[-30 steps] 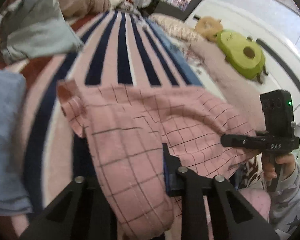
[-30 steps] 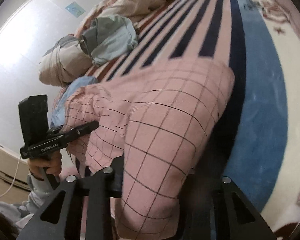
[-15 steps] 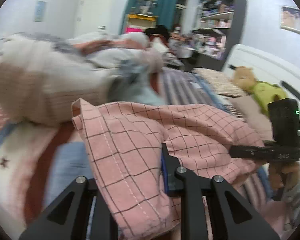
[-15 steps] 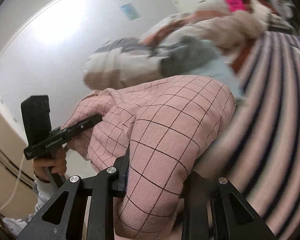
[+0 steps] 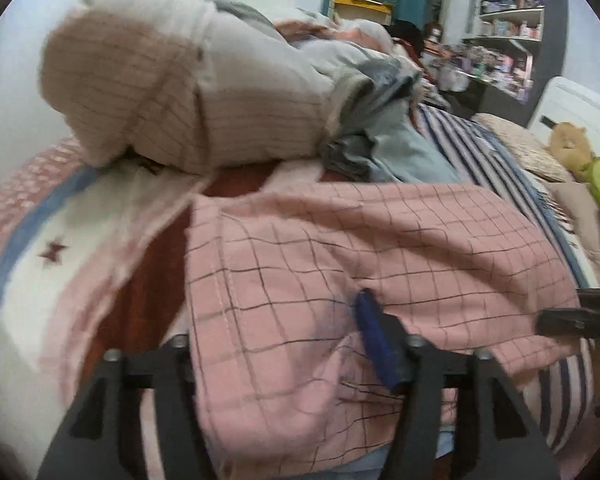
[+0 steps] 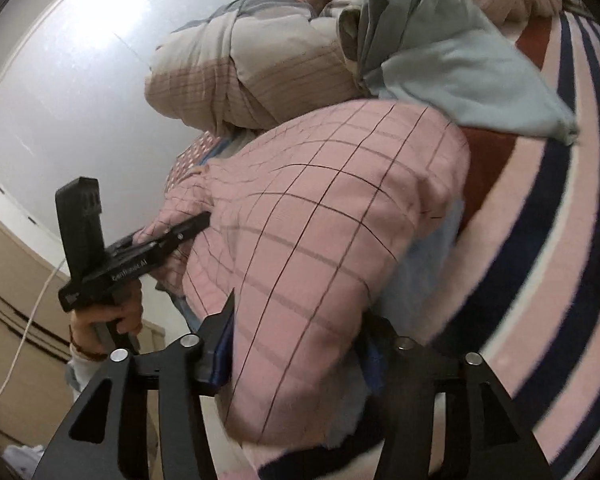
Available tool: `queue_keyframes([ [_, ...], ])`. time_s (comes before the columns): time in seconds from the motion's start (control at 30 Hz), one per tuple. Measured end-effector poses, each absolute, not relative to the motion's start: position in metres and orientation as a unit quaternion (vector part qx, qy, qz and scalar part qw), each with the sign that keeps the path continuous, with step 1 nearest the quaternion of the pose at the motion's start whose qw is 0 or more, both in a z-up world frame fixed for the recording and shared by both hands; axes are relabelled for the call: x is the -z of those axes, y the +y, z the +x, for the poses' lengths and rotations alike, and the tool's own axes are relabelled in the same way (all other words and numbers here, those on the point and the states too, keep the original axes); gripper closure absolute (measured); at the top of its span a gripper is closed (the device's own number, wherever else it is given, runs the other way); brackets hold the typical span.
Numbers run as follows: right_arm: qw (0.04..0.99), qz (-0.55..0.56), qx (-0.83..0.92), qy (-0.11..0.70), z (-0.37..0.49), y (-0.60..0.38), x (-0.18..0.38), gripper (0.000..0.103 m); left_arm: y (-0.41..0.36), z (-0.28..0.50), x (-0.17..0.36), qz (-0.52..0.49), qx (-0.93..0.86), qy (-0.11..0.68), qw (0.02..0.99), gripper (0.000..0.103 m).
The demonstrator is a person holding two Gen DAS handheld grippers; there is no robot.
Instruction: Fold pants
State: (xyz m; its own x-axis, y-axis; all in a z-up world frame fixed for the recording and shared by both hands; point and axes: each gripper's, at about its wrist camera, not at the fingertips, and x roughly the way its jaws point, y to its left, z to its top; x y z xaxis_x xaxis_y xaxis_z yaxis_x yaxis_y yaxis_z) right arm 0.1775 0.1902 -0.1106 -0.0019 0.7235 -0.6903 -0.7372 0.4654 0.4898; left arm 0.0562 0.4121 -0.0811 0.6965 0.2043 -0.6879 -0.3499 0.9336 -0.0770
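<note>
The pink checked pants (image 5: 380,248) lie bunched on the striped bedspread (image 5: 496,152), near its edge. My left gripper (image 5: 276,344) has its jaws opening; the cloth drapes between the wide-spread fingers and the blue pad (image 5: 374,336) only rests beside it. In the right wrist view the pants (image 6: 320,208) bulge between the fingers of my right gripper (image 6: 296,352), whose jaws are opening too and stand apart from the fabric's sides. The other gripper (image 6: 198,224), held by a hand (image 6: 100,320), reaches into the far fold.
A rolled beige and grey duvet (image 5: 172,92) and a pale blue garment (image 5: 396,148) lie just beyond the pants. Plush toys (image 5: 580,152) sit by the white headboard (image 5: 580,100); shelves (image 5: 508,20) stand behind. A wall (image 6: 68,80) is to the left.
Both grippers swung sideways with the pants towards the duvet end of the bed. Their jaws, shut on the cloth before, now stand wide and the pants have settled on the bedspread.
</note>
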Motion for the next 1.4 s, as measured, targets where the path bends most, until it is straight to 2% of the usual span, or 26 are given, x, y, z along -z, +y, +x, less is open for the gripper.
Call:
queue_keyframes([
  [0.07,0.723,-0.018,-0.508,0.468,0.173,0.174,0.099,0.041,0.399,0.048,0.066,-0.088,-0.172,0.343,0.919,0.040],
  [0.1,0.731,-0.020,-0.504,0.460,0.171,0.164,0.092,0.041,0.392,0.045,0.057,-0.082,-0.180,0.332,0.922,0.032],
  [0.13,0.738,-0.023,-0.501,0.450,0.168,0.152,0.084,0.041,0.380,0.040,0.044,-0.070,-0.187,0.314,0.928,0.029],
  [0.23,0.766,-0.031,-0.487,0.418,0.154,0.109,0.061,0.037,0.344,0.027,0.018,-0.048,-0.189,0.272,0.942,0.026],
  [0.33,0.804,-0.041,-0.458,0.376,0.136,0.060,0.038,0.026,0.291,0.018,-0.001,-0.042,-0.164,0.233,0.958,0.023],
  [0.43,0.843,-0.044,-0.418,0.337,0.113,0.003,0.020,0.025,0.241,0.012,-0.009,-0.051,-0.129,0.202,0.970,0.018],
  [0.57,0.899,-0.056,-0.335,0.278,0.077,-0.063,0.011,0.008,0.181,0.012,-0.008,-0.059,-0.070,0.184,0.979,0.015],
  [0.67,0.923,-0.064,-0.282,0.254,0.059,-0.095,0.013,0.008,0.149,0.012,-0.008,-0.046,-0.057,0.181,0.981,0.015],
  [0.77,0.932,-0.061,-0.259,0.246,0.049,-0.111,0.015,0.002,0.129,0.014,-0.007,-0.040,-0.048,0.189,0.980,0.015],
  [0.83,0.935,-0.061,-0.253,0.240,0.045,-0.117,0.015,0.002,0.120,0.013,-0.007,-0.035,-0.048,0.191,0.980,0.015],
  [1.4,0.941,-0.047,-0.251,0.223,0.035,-0.130,0.007,0.002,0.107,0.013,-0.009,-0.029,-0.039,0.188,0.981,0.015],
])
